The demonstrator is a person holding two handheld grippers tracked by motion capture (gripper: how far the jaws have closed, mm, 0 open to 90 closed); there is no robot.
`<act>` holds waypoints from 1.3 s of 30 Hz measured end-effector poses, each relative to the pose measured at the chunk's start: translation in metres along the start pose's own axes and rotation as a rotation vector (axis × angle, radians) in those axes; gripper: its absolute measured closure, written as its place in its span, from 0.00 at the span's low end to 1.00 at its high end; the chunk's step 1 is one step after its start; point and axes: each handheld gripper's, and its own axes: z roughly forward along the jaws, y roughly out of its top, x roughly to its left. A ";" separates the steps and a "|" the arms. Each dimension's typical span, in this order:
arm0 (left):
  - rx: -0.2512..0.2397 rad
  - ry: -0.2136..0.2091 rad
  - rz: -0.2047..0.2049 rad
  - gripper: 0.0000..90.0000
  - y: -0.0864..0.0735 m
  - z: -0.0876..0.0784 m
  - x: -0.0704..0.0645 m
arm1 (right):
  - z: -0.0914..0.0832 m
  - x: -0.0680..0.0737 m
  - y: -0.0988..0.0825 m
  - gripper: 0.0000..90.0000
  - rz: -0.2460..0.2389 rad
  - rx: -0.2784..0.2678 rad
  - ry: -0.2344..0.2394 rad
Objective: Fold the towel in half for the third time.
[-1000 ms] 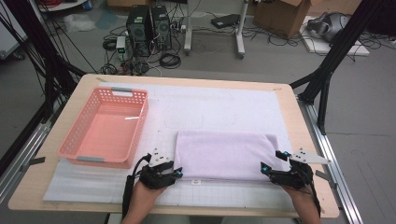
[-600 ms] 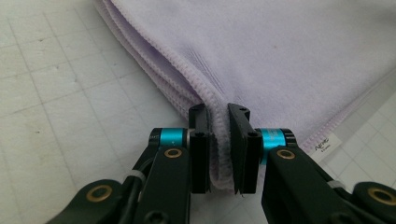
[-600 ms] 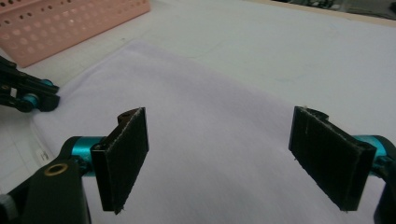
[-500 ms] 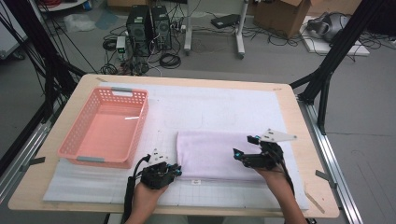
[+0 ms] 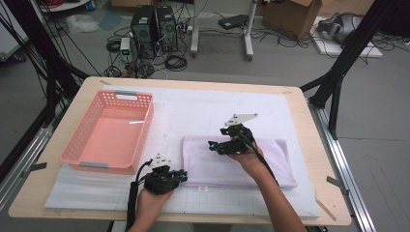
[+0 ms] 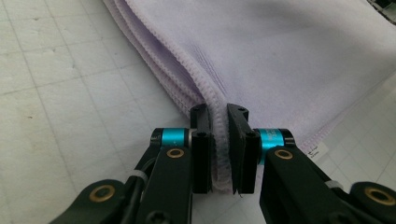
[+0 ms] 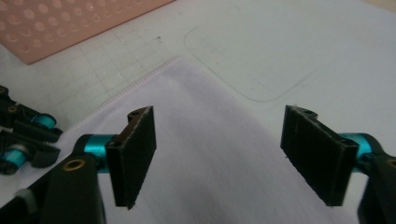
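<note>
**Left gripper pinches the towel corner while the right hovers over it**

A folded lilac towel [image 5: 239, 162] lies flat on a white gridded mat [image 5: 203, 106] covering a wooden table [image 5: 309, 121], just right of an empty pink basket [image 5: 107, 133]. The left gripper [image 5: 180, 177] sits at the towel's near left corner, its jaws just closed and clenched on the stitched hem. The right gripper [image 5: 218, 145] hangs above the towel's middle, jaws released and holding nothing, though they have just been narrowing.
</note>
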 end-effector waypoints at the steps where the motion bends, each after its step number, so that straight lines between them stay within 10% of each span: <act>1: -0.003 0.001 -0.001 0.90 0.000 0.000 0.000 | 0.006 0.000 0.004 0.35 0.005 0.017 0.014; 20: 0.001 -0.025 -0.028 0.91 0.000 -0.001 0.005 | 0.096 0.017 0.039 0.54 -0.108 0.204 0.025; 27: 0.003 -0.042 -0.050 0.92 0.000 -0.002 0.008 | 0.103 0.021 0.047 0.92 -0.183 0.286 0.049; 39: -0.090 -0.111 -0.059 0.92 0.013 -0.041 0.015 | 0.081 0.032 0.066 0.94 -0.161 0.121 0.110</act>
